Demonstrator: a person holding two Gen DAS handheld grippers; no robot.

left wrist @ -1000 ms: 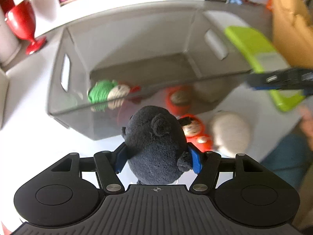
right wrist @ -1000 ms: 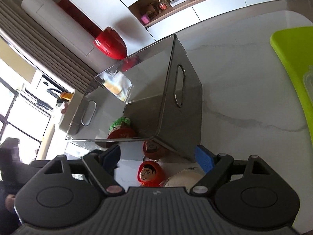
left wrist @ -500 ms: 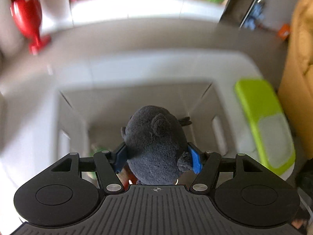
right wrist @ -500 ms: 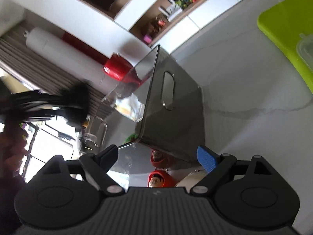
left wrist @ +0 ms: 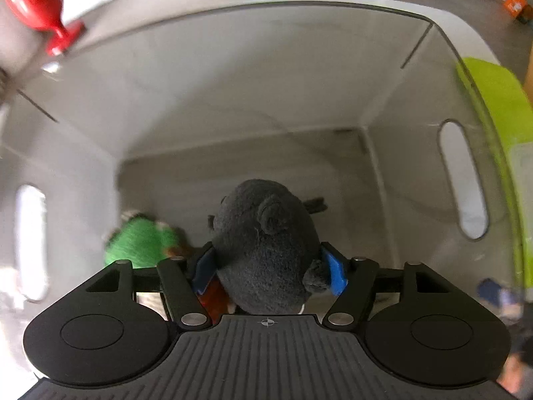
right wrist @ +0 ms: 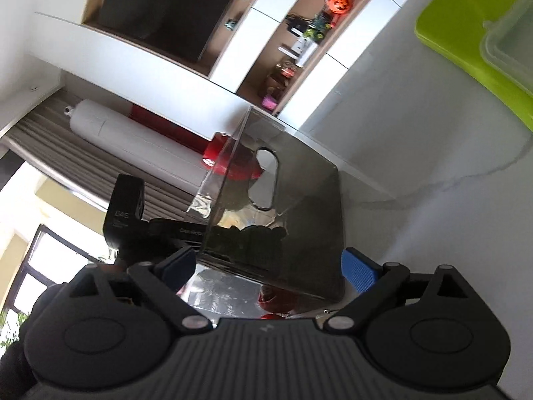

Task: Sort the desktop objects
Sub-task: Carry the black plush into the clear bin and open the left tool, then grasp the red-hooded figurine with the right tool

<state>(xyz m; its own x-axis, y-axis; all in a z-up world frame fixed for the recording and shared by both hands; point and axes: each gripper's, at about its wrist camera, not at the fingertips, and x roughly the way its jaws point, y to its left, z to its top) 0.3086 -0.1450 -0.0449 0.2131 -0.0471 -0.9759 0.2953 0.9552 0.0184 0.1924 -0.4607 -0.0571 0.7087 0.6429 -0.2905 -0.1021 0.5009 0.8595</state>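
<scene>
A black plush toy (left wrist: 263,233) sits between the blue pads of my left gripper (left wrist: 268,266), which points down into the smoky clear bin (left wrist: 233,83). Its jaws are opening, and the pads still touch the plush on both sides. A green yarn toy (left wrist: 140,245) lies on the bin floor to the left, and something red (left wrist: 215,296) shows under the plush. My right gripper (right wrist: 268,266) is low beside the bin (right wrist: 306,206), its jaws opening wide with nothing between them. Through the bin wall, the right wrist view shows the plush (right wrist: 256,240).
A lime-green tray (right wrist: 459,33) with a clear lidded box (right wrist: 509,36) lies on the white table to the right of the bin. A red goblet (left wrist: 36,3) stands behind the bin's left corner. A red doll (right wrist: 276,300) lies by the bin's near corner.
My left gripper carried the plush from in front of the bin to over it and down inside. My right gripper sank, rolled, and its jaws spread wider.
</scene>
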